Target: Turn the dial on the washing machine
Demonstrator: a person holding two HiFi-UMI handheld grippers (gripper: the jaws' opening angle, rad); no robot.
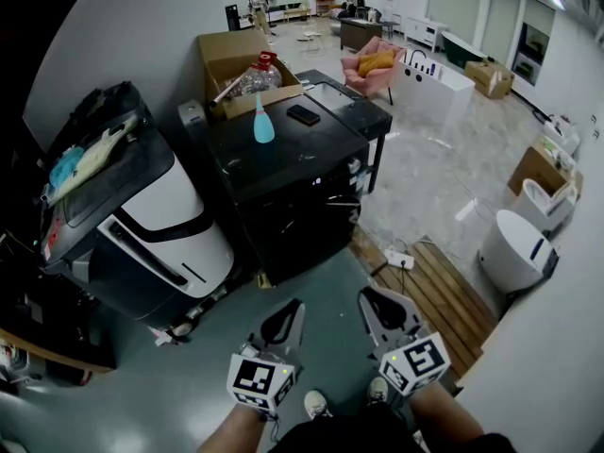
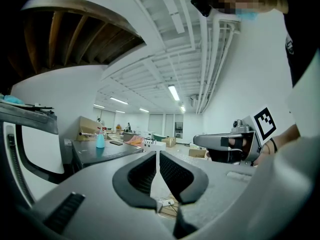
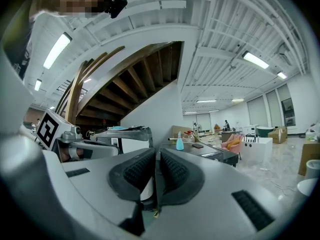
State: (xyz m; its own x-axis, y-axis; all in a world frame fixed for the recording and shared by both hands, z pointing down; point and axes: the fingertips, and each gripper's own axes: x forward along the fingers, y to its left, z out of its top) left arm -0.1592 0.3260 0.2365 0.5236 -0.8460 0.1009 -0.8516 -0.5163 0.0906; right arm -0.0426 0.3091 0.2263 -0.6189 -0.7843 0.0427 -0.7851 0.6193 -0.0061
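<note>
The black washing machine (image 1: 283, 154) stands in the middle of the head view, a blue spray bottle (image 1: 263, 121) and a dark flat thing (image 1: 303, 114) on its lid. A small pale knob-like part (image 1: 355, 167) shows at its front right top edge; I cannot tell if it is the dial. Both grippers hang low, well short of the machine and above the floor. My left gripper (image 1: 283, 317) (image 2: 158, 156) is shut with nothing in it. My right gripper (image 1: 382, 302) (image 3: 157, 156) has its jaws a narrow slit apart, nothing between them.
A white-and-black appliance (image 1: 160, 225) with cloths on top stands left of the washer. An open cardboard box (image 1: 236, 59) is behind it. A wooden pallet (image 1: 434, 286) and a power strip (image 1: 398, 258) lie on the floor at right. The person's shoes (image 1: 316, 404) show below the grippers.
</note>
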